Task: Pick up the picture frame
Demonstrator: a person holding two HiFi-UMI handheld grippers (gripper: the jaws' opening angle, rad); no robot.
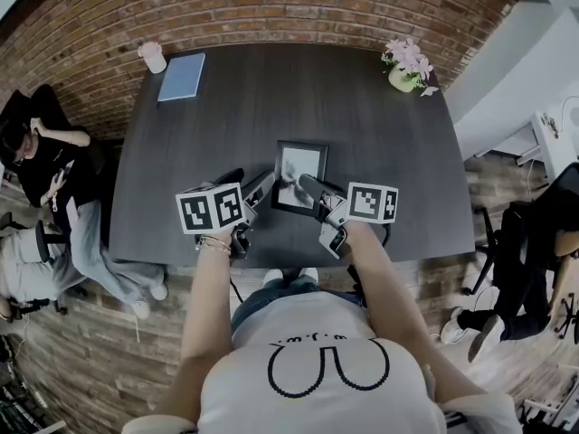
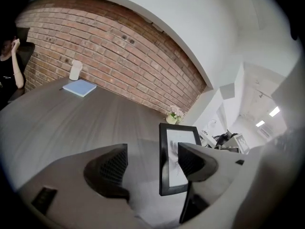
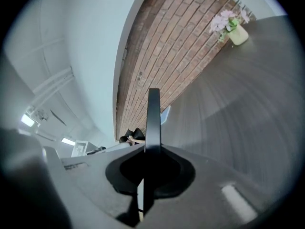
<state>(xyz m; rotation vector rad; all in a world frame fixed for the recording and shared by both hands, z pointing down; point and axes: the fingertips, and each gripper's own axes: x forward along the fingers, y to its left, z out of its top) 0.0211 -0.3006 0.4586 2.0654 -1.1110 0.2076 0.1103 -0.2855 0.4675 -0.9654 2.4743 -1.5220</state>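
Observation:
A black picture frame (image 1: 300, 164) with a white print is held above the dark table (image 1: 226, 125), tilted up. My right gripper (image 1: 308, 188) is shut on its lower right edge. In the right gripper view the frame (image 3: 153, 113) appears edge-on, pinched between the jaws of that gripper (image 3: 150, 162). My left gripper (image 1: 250, 186) stands open beside the frame's lower left corner. In the left gripper view the frame (image 2: 167, 156) stands upright just inside the right jaw, with a wide gap to the left jaw of the gripper (image 2: 152, 157).
A blue notebook (image 1: 182, 77) and a white cup (image 1: 154, 57) lie at the table's far left corner. A vase of pink flowers (image 1: 407, 66) stands at the far right. One person sits left of the table (image 1: 45, 170), another at the right (image 1: 543, 242). A brick wall runs behind.

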